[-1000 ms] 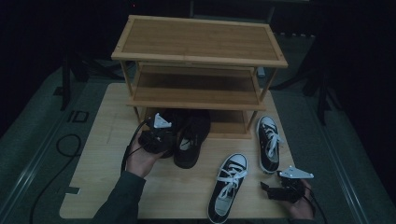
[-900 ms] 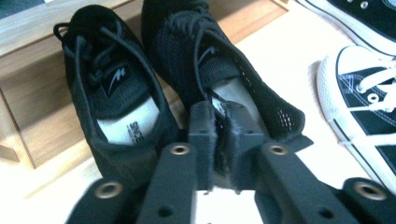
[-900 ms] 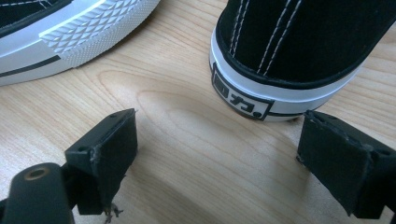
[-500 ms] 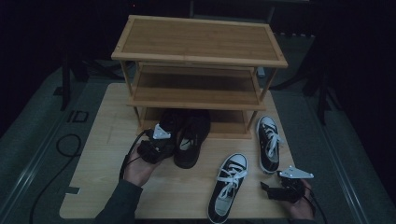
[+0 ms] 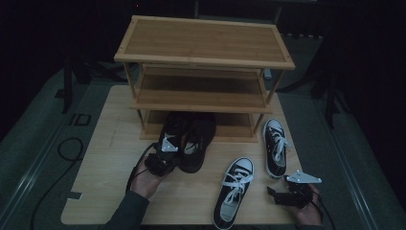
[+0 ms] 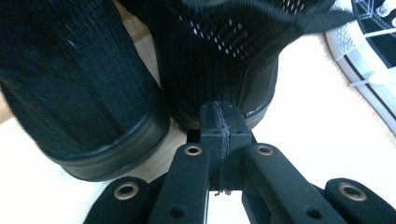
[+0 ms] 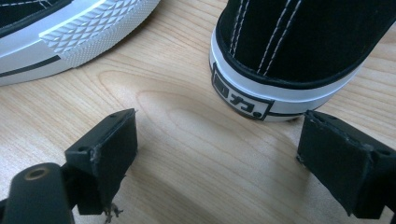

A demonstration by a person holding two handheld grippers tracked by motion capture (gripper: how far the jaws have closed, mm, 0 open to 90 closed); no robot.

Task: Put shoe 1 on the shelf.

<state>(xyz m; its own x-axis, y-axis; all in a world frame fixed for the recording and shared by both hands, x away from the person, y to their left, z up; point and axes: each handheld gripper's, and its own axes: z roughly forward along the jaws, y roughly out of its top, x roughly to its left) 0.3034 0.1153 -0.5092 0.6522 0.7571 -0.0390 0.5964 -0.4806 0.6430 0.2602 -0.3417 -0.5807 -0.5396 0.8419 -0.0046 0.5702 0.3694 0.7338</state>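
Observation:
Two black mesh shoes point(image 5: 189, 136) lie side by side, toes under the bottom shelf of a wooden shoe rack point(image 5: 203, 45). My left gripper point(image 5: 164, 155) sits at their heels. In the left gripper view its jaws are shut, pads pressed together, with the left gripper point(image 6: 219, 125) against the heel of the right-hand black shoe point(image 6: 219, 56); the other black shoe point(image 6: 84, 98) is beside it. My right gripper point(image 5: 277, 194) rests near the front right corner. There the right gripper point(image 7: 226, 158) stands open and empty, just short of a black-and-white sneaker's heel point(image 7: 289, 56).
The near sneaker point(image 5: 234, 191) lies at front centre and the far sneaker point(image 5: 275, 146) by the rack's right leg. A sneaker's white toe point(image 7: 70, 28) lies up left in the right gripper view. The wooden table point(image 5: 110, 143) has bare room at left. Cables trail off its left side.
My left gripper has drawn back toward the near edge, from over the black shoes to their heels. The shoes and the right gripper have stayed put.

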